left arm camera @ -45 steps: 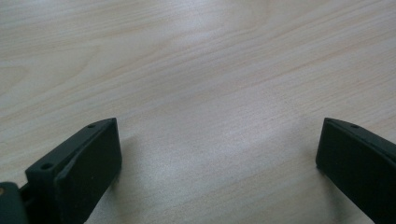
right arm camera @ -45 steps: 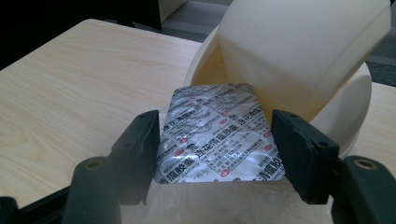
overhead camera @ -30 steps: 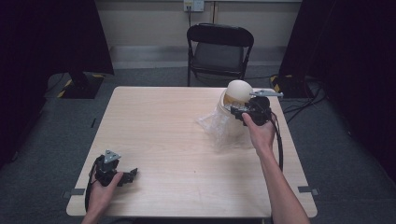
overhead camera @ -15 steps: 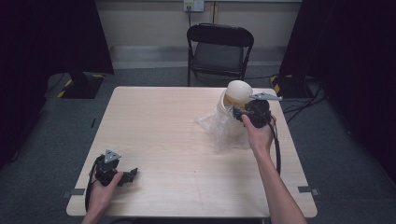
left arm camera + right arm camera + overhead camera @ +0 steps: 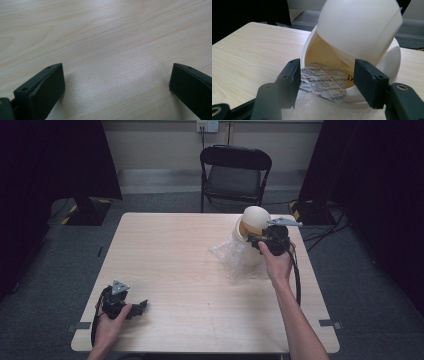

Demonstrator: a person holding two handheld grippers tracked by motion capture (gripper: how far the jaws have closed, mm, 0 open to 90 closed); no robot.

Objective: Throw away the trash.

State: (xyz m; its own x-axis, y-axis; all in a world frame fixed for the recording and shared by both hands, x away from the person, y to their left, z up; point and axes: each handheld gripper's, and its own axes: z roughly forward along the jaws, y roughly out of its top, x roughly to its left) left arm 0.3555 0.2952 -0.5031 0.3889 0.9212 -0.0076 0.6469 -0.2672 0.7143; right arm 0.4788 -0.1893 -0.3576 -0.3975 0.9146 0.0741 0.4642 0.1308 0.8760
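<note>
A white bin [image 5: 248,251] with a domed swing lid [image 5: 359,32] stands at the table's right, on a crumpled clear plastic bag [image 5: 227,257]. My right gripper [image 5: 254,240] is at the bin's mouth, under the tilted lid. A silver printed foil packet [image 5: 324,83] sits between its jaws over the bin's rim [image 5: 362,105], and my right gripper [image 5: 327,80] looks shut on it. My left gripper [image 5: 140,306] rests at the table's near left corner. In the left gripper view, my left gripper [image 5: 116,82] is open over bare wood.
A black folding chair [image 5: 235,172] stands behind the table's far edge. Cables and dark gear [image 5: 320,212] lie on the floor at the right. The light wood tabletop [image 5: 170,255] stretches between the two grippers.
My right gripper has edged slightly toward the bin's mouth. The left gripper has not moved.
</note>
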